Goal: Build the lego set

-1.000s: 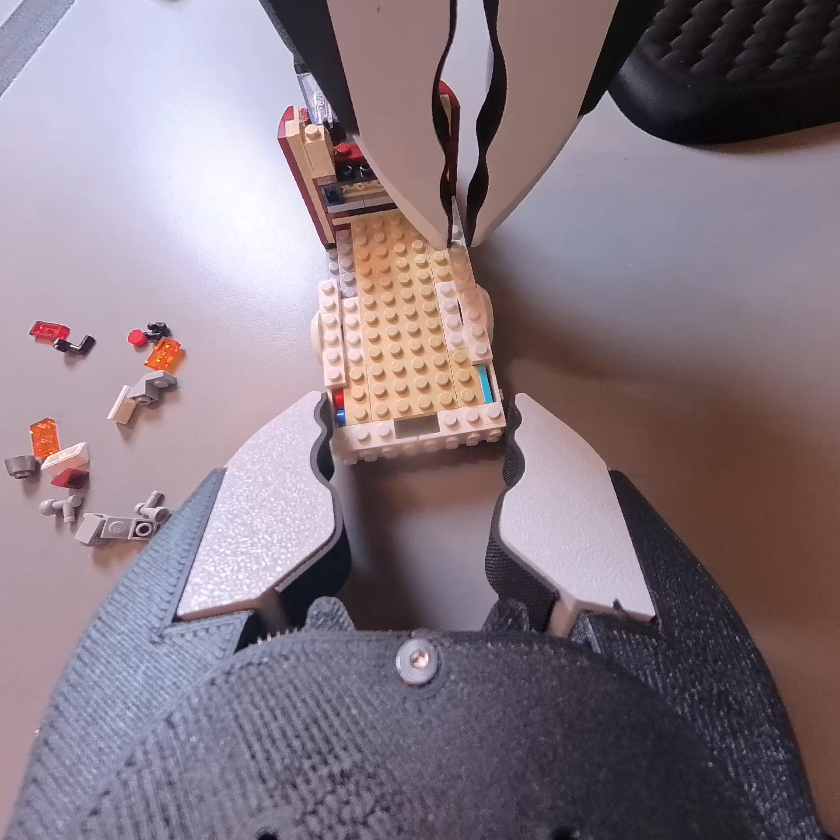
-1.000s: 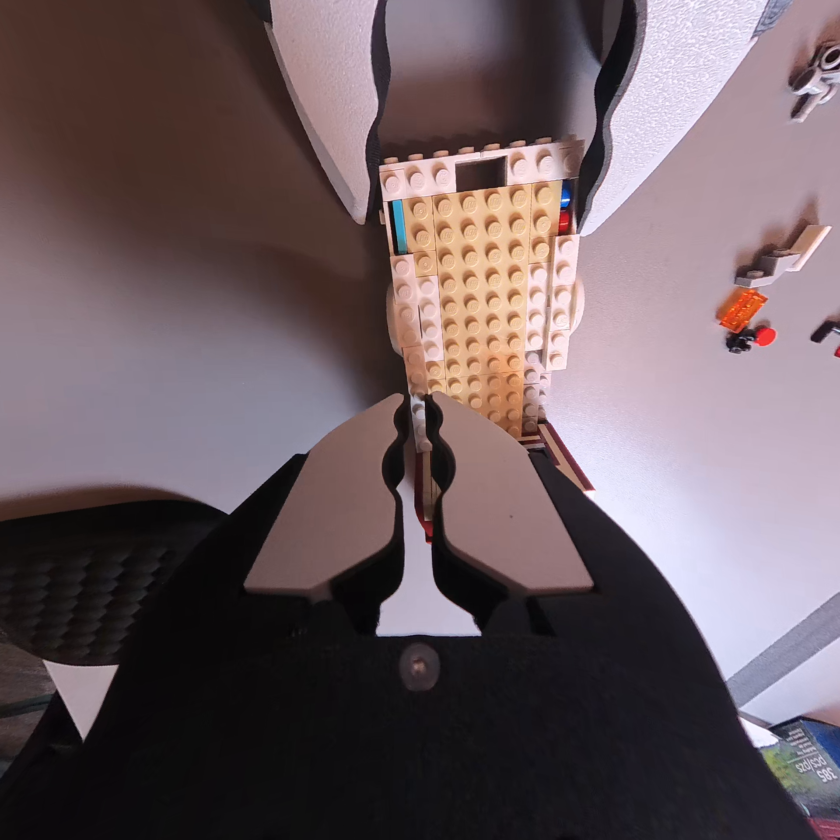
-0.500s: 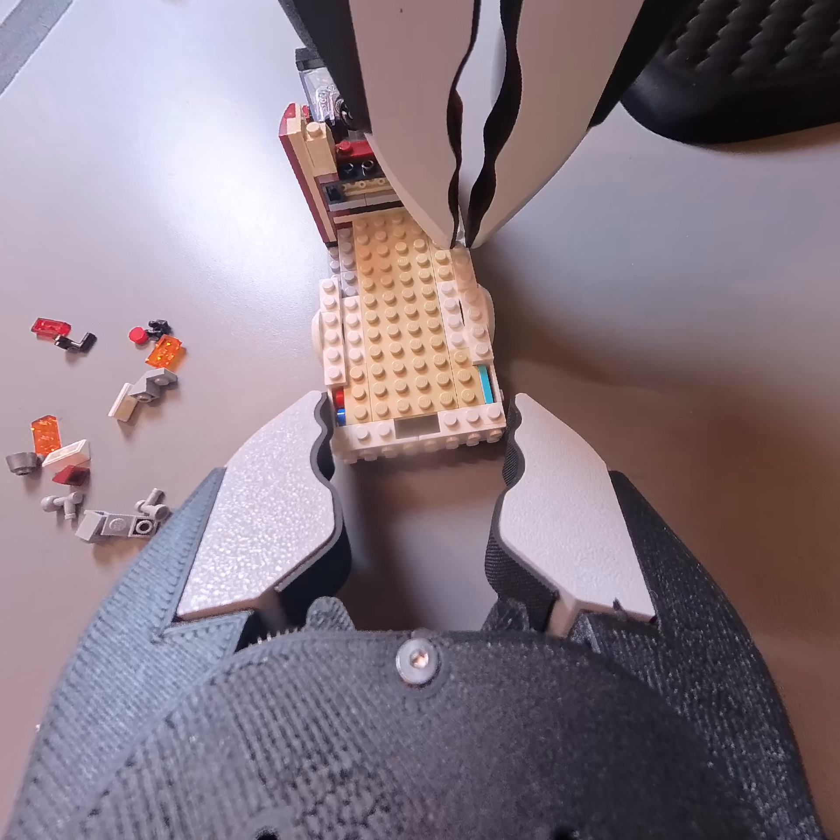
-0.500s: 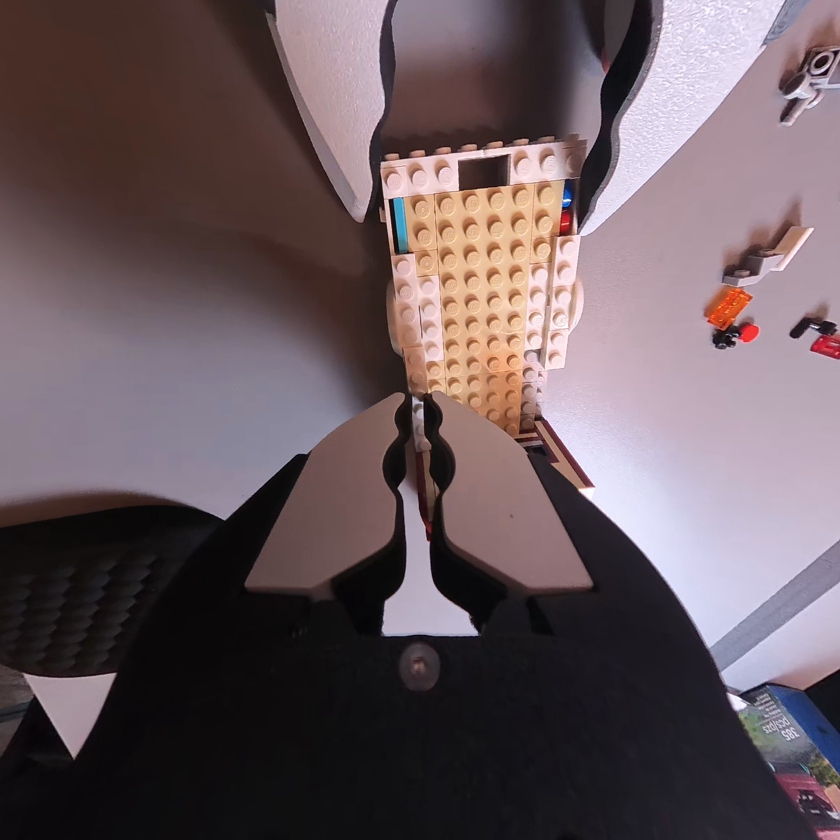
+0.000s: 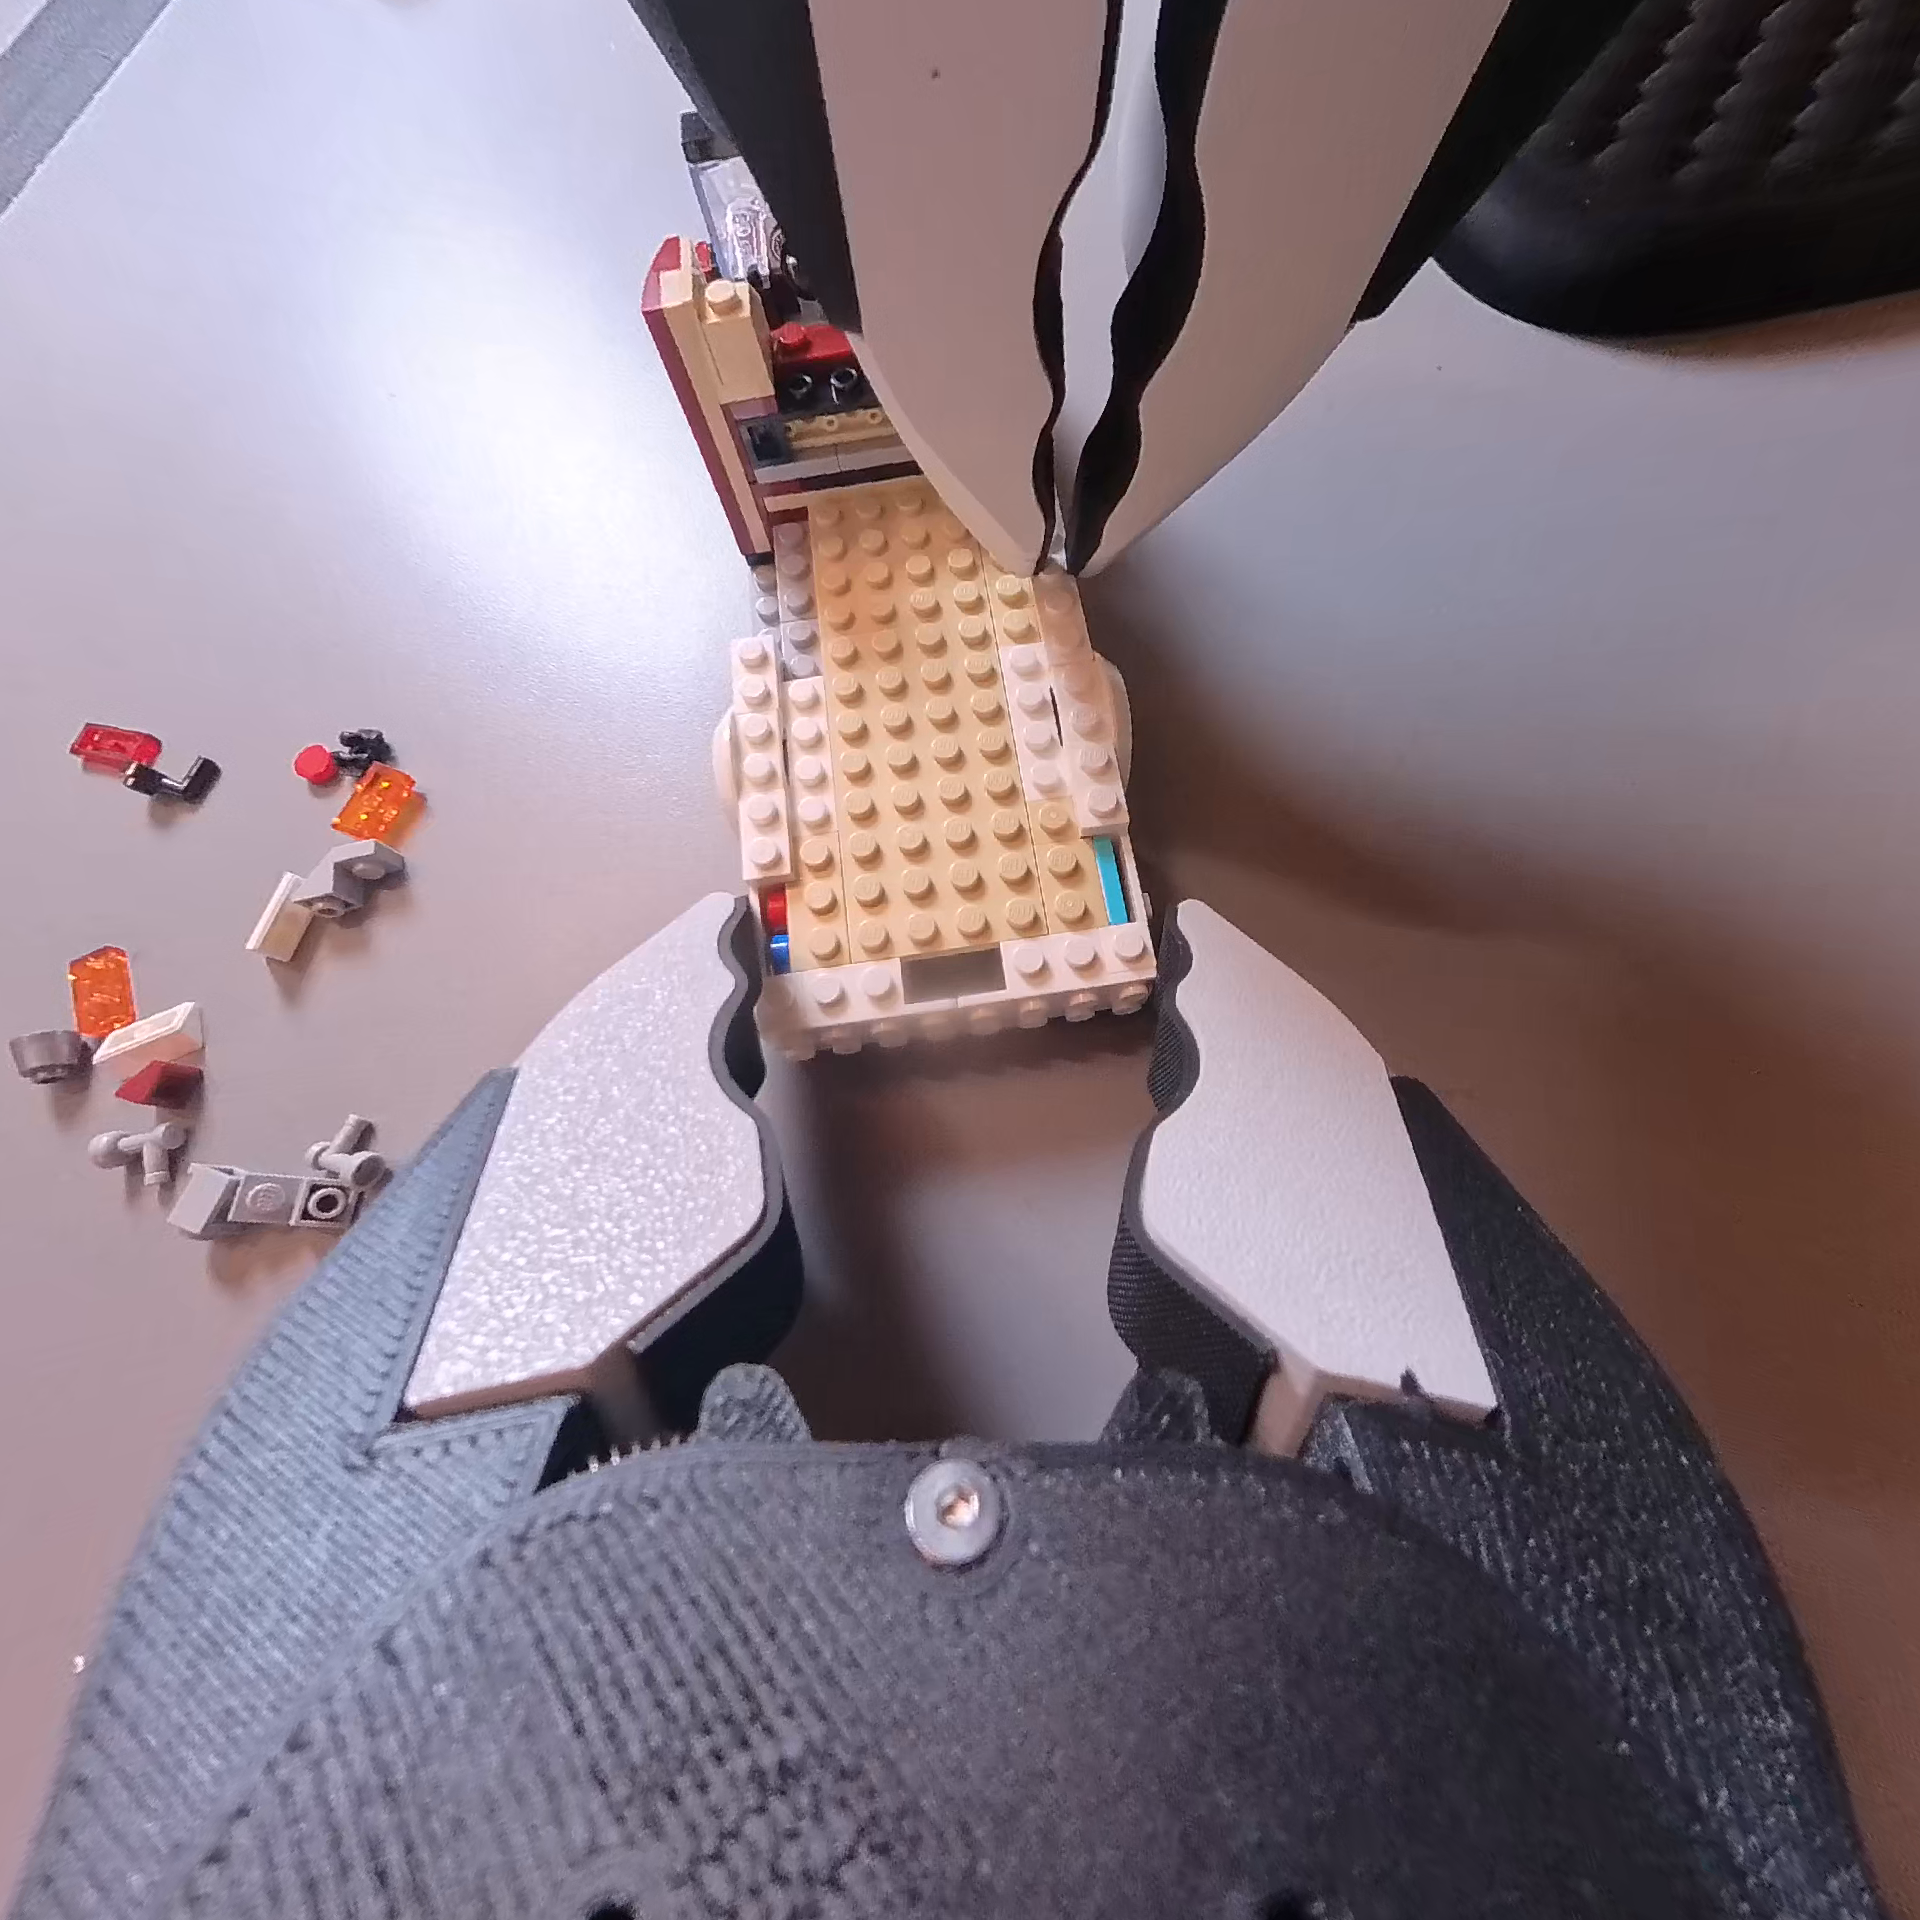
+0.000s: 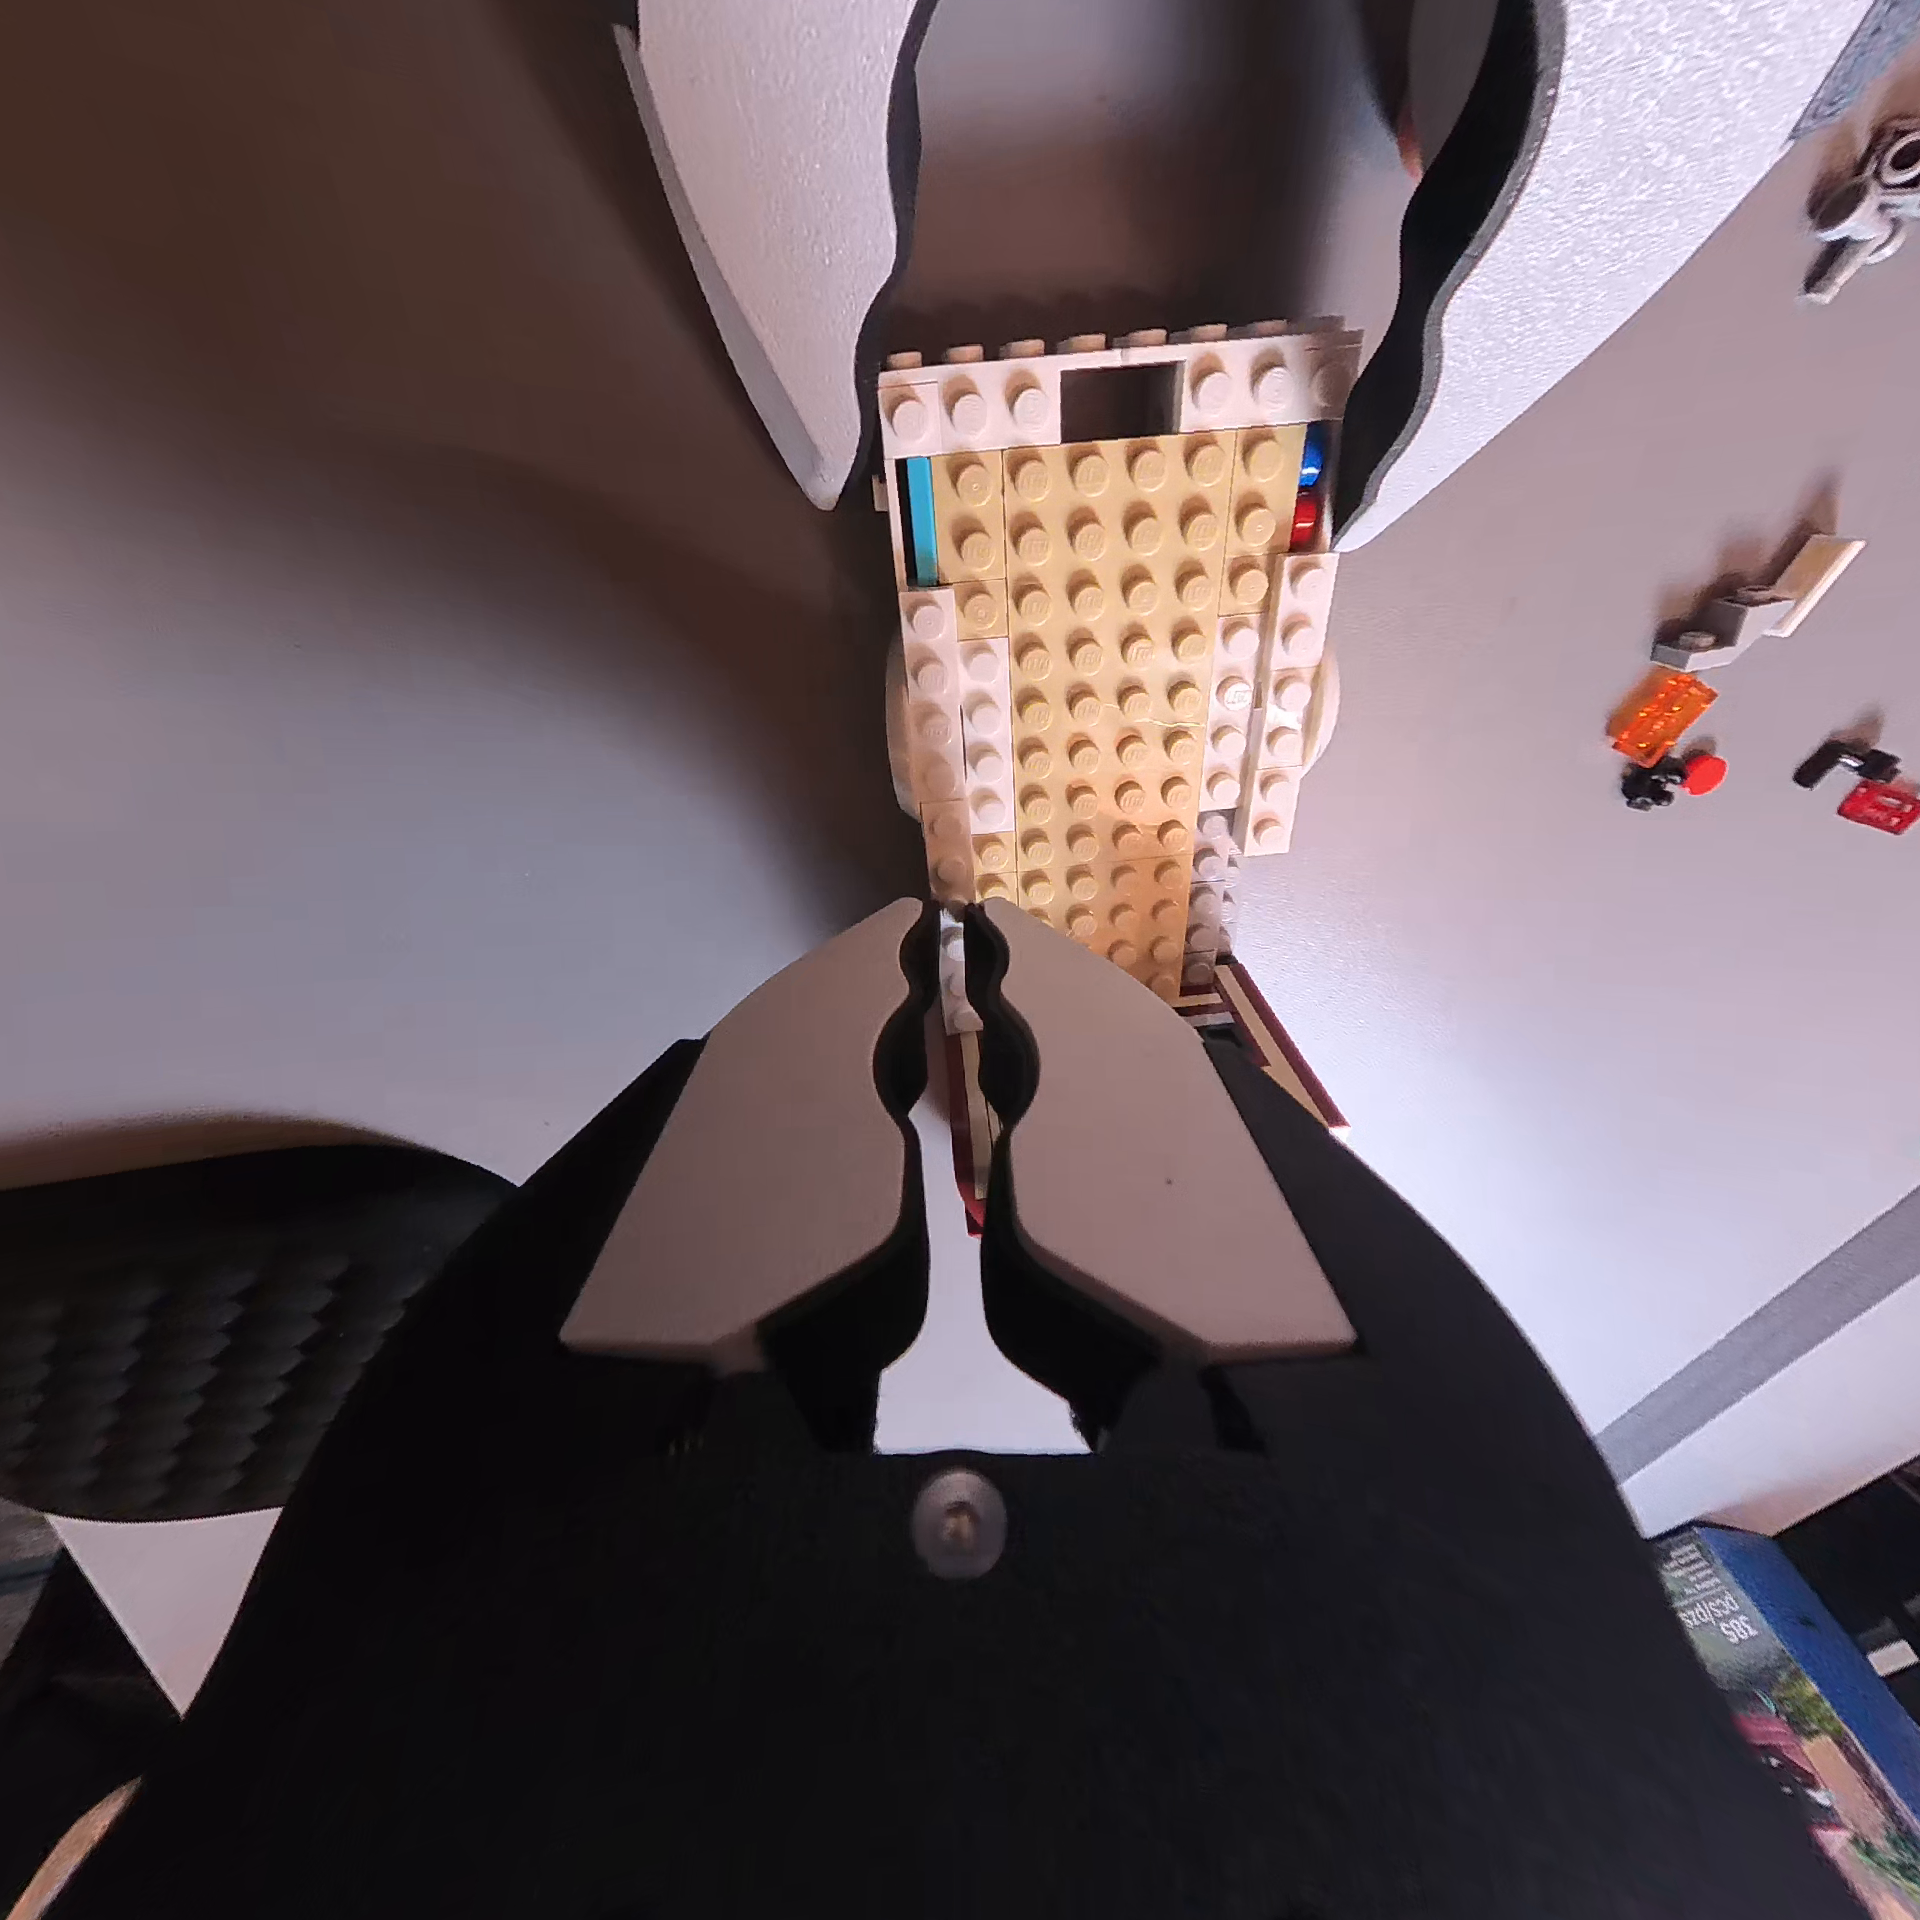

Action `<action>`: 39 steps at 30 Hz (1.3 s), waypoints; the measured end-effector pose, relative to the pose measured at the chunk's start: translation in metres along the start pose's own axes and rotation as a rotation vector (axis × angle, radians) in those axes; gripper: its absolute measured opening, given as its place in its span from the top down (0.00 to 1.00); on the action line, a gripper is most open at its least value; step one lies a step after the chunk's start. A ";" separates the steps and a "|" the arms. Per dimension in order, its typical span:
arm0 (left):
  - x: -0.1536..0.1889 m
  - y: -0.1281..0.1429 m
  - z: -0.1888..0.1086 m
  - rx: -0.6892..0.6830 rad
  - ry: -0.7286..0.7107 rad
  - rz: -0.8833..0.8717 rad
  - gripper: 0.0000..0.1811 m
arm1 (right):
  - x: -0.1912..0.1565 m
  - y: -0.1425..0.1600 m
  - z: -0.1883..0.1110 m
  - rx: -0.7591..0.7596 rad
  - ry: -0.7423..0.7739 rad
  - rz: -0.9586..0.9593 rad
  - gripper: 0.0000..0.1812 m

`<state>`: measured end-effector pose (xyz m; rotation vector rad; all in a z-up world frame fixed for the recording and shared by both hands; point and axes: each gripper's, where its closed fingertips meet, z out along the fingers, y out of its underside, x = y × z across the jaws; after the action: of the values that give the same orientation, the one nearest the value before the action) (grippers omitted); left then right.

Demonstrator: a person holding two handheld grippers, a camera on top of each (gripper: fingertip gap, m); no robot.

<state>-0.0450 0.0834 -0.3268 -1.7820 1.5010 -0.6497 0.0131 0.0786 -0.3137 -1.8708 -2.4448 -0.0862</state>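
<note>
The lego model (image 5: 935,769) is a long tan studded floor with white edge bricks and a dark red and tan cab (image 5: 717,364) at its far end. It lies on the grey table. My left gripper (image 5: 956,925) is shut on the model's near white end, one finger against each side. My right gripper (image 5: 1055,566) comes down from above at the model's far right edge. In the right wrist view the right gripper (image 6: 943,920) is shut on a small white piece (image 6: 954,951) at the edge of the model (image 6: 1101,665). The left gripper (image 6: 1091,499) flanks the far end there.
Several small loose pieces lie left of the model: orange clear tiles (image 5: 376,800), a red clear tile (image 5: 114,743), grey and white brackets (image 5: 322,883), grey connectors (image 5: 260,1195). A black mesh chair (image 5: 1714,156) is at the back right. A printed box (image 6: 1787,1704) lies beyond the table edge. About 7 cm separates my left fingertips from my right. Between my left fingertips and the red clear tile (image 5: 114,743) there is roughly 15 cm. The right camera catches it too, in the right wrist view (image 6: 1875,814).
My right gripper has shifted slightly right and back with the white piece, which uncovers more of the cab. The left gripper and the model have stayed still.
</note>
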 end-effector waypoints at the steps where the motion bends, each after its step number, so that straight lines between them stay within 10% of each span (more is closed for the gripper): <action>1: 0.000 0.000 0.000 0.000 0.000 0.000 0.59 | 0.000 0.000 0.000 0.000 0.002 0.001 0.97; 39: 0.000 -0.001 0.002 -0.008 -0.055 -0.033 0.59 | 0.002 -0.027 -0.002 0.179 0.031 0.461 1.00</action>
<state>-0.0430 0.0839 -0.3271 -1.8193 1.4425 -0.6070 -0.0139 0.0734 -0.3115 -2.2627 -1.8684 0.1208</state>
